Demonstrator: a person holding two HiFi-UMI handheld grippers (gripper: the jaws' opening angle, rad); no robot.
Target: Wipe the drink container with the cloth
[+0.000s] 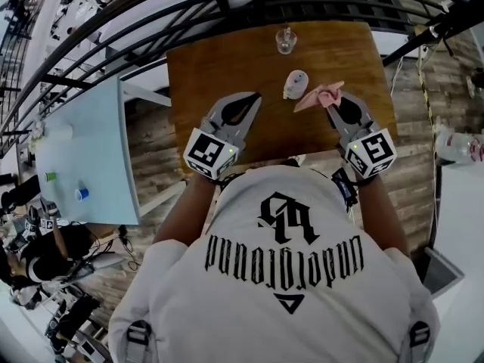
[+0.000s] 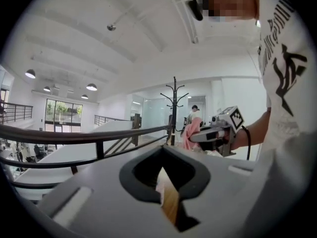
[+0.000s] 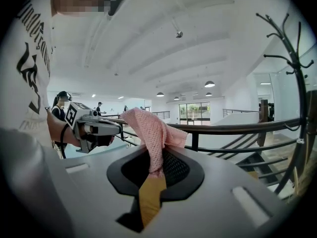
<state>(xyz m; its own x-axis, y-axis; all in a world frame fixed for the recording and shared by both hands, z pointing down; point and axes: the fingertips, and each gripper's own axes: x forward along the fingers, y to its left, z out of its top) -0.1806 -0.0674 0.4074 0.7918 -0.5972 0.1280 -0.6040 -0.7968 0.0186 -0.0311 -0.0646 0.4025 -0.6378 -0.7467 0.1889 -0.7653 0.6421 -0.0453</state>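
Note:
A small white drink container [image 1: 296, 84] rests on the wooden table [image 1: 212, 66], between my two grippers and a little beyond their tips. The pink mesh cloth [image 1: 321, 95] hangs bunched from my right gripper [image 1: 331, 106], which is shut on it just right of the container. In the right gripper view the cloth [image 3: 148, 128] drapes over the jaws' tip. My left gripper [image 1: 254, 98] is shut with nothing in it, left of the container and apart from it. In the left gripper view, the right gripper [image 2: 194, 137] is held level and carries the cloth [image 2: 190, 129].
A clear glass [image 1: 286, 40] stands at the table's far edge. A black railing [image 1: 227, 6] runs behind the table. A light blue table [image 1: 83, 157] with small items stands to the left. A coat stand [image 2: 174, 108] rises beyond the railing.

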